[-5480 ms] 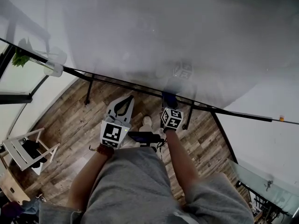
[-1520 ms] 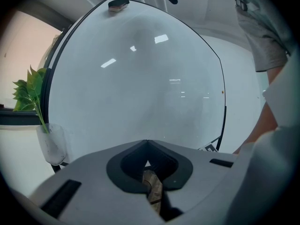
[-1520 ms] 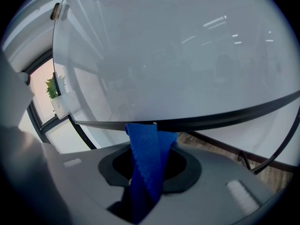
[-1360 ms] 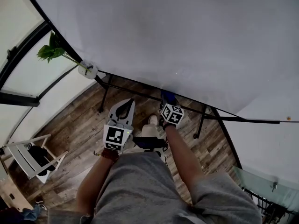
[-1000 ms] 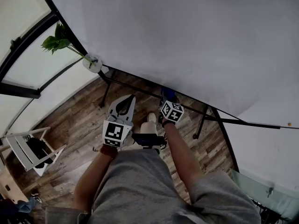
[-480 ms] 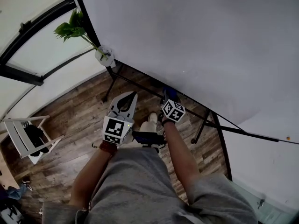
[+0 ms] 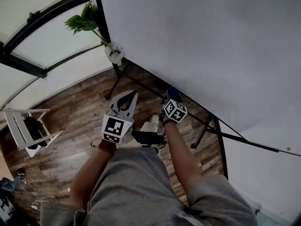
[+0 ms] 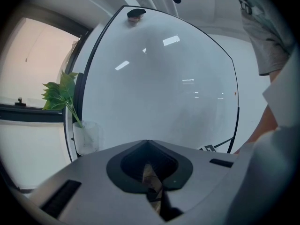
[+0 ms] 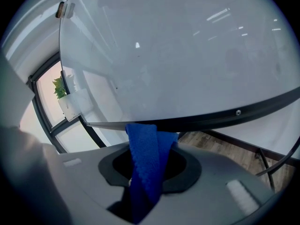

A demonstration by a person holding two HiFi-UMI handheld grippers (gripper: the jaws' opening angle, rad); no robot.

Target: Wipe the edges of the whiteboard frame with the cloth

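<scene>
The whiteboard point(image 7: 202, 41) fills the upper right of the head view, bordered by a thin black frame point(image 7: 146, 81). My right gripper point(image 7: 170, 94) is shut on a blue cloth point(image 7: 172, 92) held up at the frame's lower edge. In the right gripper view the blue cloth point(image 9: 145, 163) sticks up between the jaws, its top end at the black lower frame edge point(image 9: 225, 114). My left gripper point(image 7: 134, 94) hangs shut and holds nothing, to the left of the right one and below the board. In the left gripper view the left gripper point(image 8: 148, 142) points at the whiteboard point(image 8: 159, 83).
A plant point(image 7: 87, 20) in a white cup point(image 7: 114, 54) hangs at the board's lower left corner. Black stand legs point(image 7: 203, 128) run under the board over a wooden floor point(image 7: 70, 107). A white chair point(image 7: 26, 131) stands at the left. A small object point(image 8: 136, 14) sits on the board's top edge.
The head view has swung left, so the board's left corner and the plant have come nearer the middle. The right gripper stays at the lower frame edge with the cloth.
</scene>
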